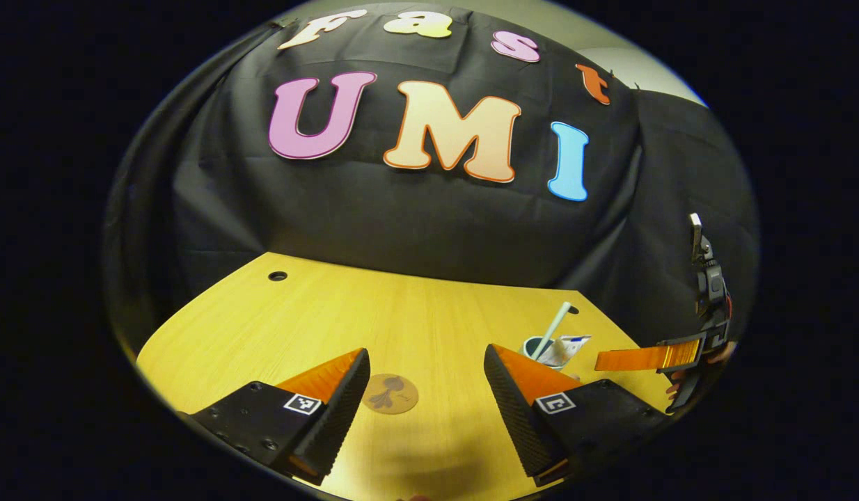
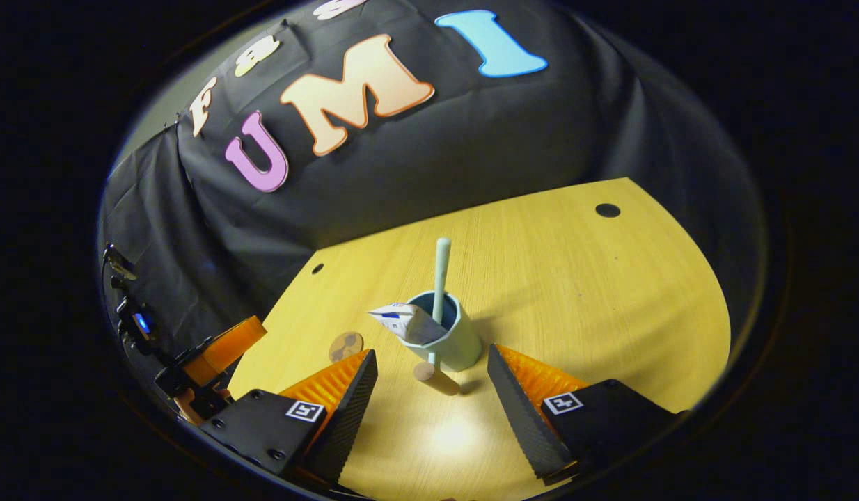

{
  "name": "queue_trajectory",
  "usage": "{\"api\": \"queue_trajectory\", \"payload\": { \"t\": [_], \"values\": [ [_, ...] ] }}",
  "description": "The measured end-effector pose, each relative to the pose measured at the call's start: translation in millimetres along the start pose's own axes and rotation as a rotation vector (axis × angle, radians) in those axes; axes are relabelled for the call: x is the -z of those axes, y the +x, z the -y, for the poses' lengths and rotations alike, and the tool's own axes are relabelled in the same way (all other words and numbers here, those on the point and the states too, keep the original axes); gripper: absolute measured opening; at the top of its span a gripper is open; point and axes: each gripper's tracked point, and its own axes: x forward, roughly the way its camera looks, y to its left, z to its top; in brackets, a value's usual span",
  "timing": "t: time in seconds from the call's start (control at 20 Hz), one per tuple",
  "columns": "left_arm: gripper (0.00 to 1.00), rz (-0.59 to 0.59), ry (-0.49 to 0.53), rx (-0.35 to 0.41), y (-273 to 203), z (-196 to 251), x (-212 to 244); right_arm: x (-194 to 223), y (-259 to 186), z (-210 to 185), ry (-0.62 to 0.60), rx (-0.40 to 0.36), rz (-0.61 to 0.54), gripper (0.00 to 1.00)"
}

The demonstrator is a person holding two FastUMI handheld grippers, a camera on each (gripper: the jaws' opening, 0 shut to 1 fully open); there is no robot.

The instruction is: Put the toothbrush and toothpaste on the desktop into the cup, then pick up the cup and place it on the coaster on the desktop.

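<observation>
In the right gripper view a pale green cup (image 2: 457, 341) stands upright on the wooden desk, just ahead of my open right gripper (image 2: 433, 356). A pale toothbrush (image 2: 440, 275) stands in the cup, and a white toothpaste tube (image 2: 407, 321) leans out over its left rim. A short wooden handle (image 2: 435, 377) sticks out from the cup toward me. The round brown coaster (image 2: 346, 344) lies to the cup's left. In the left gripper view the coaster (image 1: 390, 393) lies between the fingers of my open left gripper (image 1: 426, 355); the cup (image 1: 535, 346) peeks from behind the right finger.
The yellow wooden desk (image 2: 596, 306) has round cable holes (image 2: 607, 209) near its back edge, and black cloth hangs behind it. The right gripper (image 1: 642, 358) shows at the desk's right edge in the left gripper view; the left gripper (image 2: 224, 348) shows at the left in the right gripper view.
</observation>
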Motion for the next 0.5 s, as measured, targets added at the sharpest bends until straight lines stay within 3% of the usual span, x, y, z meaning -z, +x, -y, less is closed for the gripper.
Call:
{"api": "queue_trajectory", "payload": {
  "t": [0.1, 0.15, 0.4, 0.5],
  "values": [
    [0.95, -0.021, -0.027, -0.02, -6, -13, 10, 7, 12, -2, -0.043, 0.036, -0.061, 0.94],
    [0.95, -0.037, -0.039, -0.027, -11, -19, 16, 10, 18, -1, -0.07, 0.056, -0.089, 0.98],
    [0.95, -0.114, -0.089, -0.077, -28, -56, 50, 26, 44, -2, -0.111, 0.112, -0.241, 0.98],
    [0.96, -0.137, -0.089, -0.106, -37, -74, 59, 31, 53, 1, -0.138, 0.135, -0.292, 0.94]
  ]
}}
